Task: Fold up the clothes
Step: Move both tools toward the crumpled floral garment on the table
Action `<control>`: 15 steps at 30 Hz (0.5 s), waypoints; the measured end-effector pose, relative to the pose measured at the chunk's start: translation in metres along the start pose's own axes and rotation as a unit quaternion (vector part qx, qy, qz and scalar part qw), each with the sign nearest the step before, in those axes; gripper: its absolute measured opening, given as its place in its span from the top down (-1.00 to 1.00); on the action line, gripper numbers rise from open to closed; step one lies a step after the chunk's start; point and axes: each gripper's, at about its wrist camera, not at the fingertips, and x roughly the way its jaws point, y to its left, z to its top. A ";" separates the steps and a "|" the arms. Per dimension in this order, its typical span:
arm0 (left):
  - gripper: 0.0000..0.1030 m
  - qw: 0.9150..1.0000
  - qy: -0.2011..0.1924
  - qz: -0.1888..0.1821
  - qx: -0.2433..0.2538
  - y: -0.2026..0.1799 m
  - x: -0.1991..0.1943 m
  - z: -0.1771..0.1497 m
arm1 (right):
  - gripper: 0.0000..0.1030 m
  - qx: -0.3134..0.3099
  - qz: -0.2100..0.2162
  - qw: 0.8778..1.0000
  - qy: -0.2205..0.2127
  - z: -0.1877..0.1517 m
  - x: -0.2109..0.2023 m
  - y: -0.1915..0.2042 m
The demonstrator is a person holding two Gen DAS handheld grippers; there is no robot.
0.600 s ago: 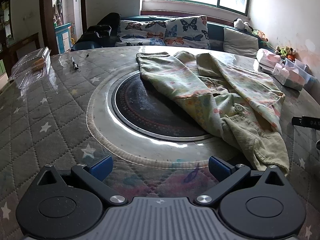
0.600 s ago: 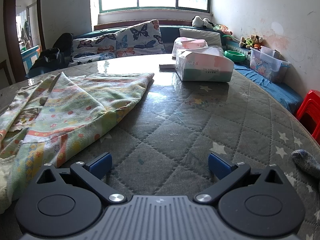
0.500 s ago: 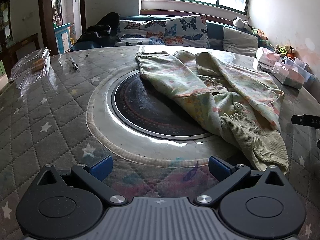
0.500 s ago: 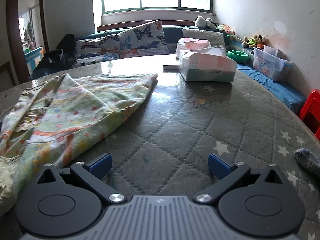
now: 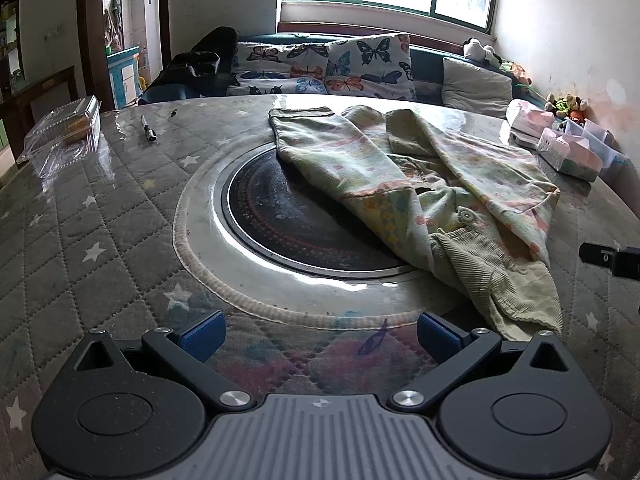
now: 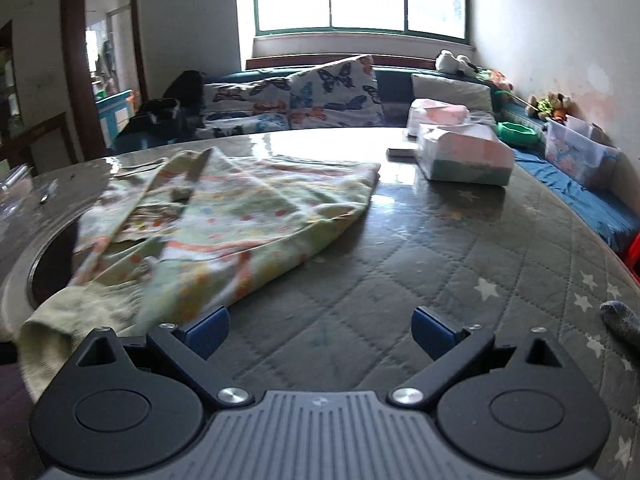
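- Two grippers hover over a round quilted table, both with jaws spread wide and nothing between them: the left gripper point(image 5: 318, 334) faces the near rim of the table's dark centre disc, the right gripper point(image 6: 320, 330) bare star-patterned quilting near the table's right side.
- Just beyond the right gripper's left finger, the pale corduroy end of a child's printed garment point(image 6: 224, 232) trails toward the near edge of the table; from the left wrist view the same garment point(image 5: 420, 184) sprawls from the centre disc point(image 5: 292, 220) out to the right, one part thrown across the other, a button showing near the middle.
- Folding looks not yet begun, by this reading: the garment lies rumpled and unsquared, no neat crease or stacked layer is visible, and neither gripper touches it. Spreading it flat, then making every fold, appears to remain.
- Farther back, tissue packs point(image 6: 464, 156) sit near the table's far right edge, well apart from the cloth.
- Across the table, a clear plastic box point(image 5: 64, 136) sits at the left edge and a pen point(image 5: 147, 129) toward the far left; butterfly cushions point(image 5: 320, 68) line a bench under the window.
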 end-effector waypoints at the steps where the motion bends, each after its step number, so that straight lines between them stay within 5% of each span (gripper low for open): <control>1: -1.00 1.000 0.000 -0.001 -0.001 0.000 -0.001 0.000 | -0.92 -0.002 0.005 1.000 0.000 -0.002 -0.003 0.003; 15: -1.00 1.000 -0.004 -0.005 -0.003 0.000 -0.012 -0.005 | -0.86 -0.004 0.028 1.000 0.009 -0.022 -0.027 0.031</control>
